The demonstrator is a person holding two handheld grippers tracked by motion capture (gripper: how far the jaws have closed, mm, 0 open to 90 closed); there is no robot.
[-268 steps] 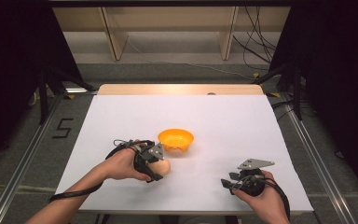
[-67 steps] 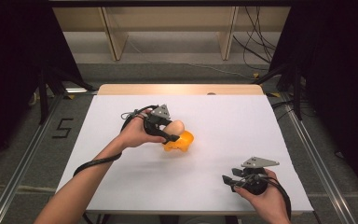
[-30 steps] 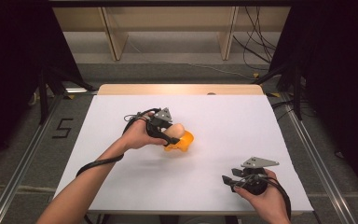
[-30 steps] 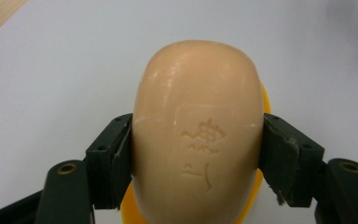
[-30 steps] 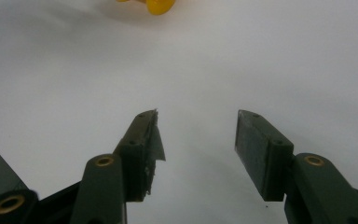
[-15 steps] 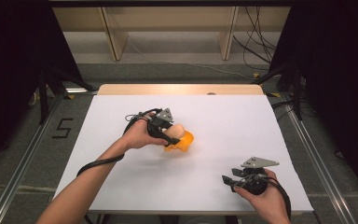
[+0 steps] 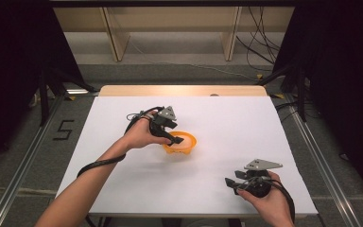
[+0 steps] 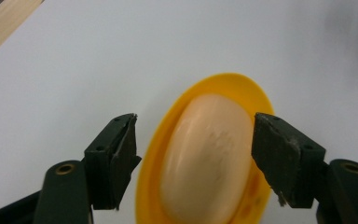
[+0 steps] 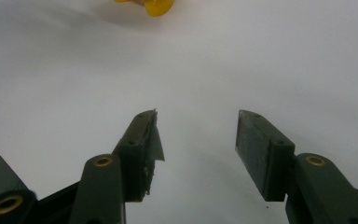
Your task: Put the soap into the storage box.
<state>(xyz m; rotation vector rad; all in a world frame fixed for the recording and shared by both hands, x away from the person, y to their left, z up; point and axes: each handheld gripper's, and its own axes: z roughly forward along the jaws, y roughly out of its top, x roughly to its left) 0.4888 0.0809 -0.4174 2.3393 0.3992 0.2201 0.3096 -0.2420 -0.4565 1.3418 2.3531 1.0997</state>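
And there it is: the left gripper, which a moment ago carried the pale egg-shaped piece clamped above the orange bowl, now hangs over that bowl with its jaws spread wide and the piece lying inside, touching neither jaw. The bowl stands mid-table on the white table, whose bare wooden strip runs along the far edge, dark curtains flanking grey floor. Near the front right corner, the right gripper rests, jaws parted, holding nothing.

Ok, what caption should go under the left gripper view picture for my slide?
Open left gripper above a pale egg-shaped object lying in an orange bowl on the white table.
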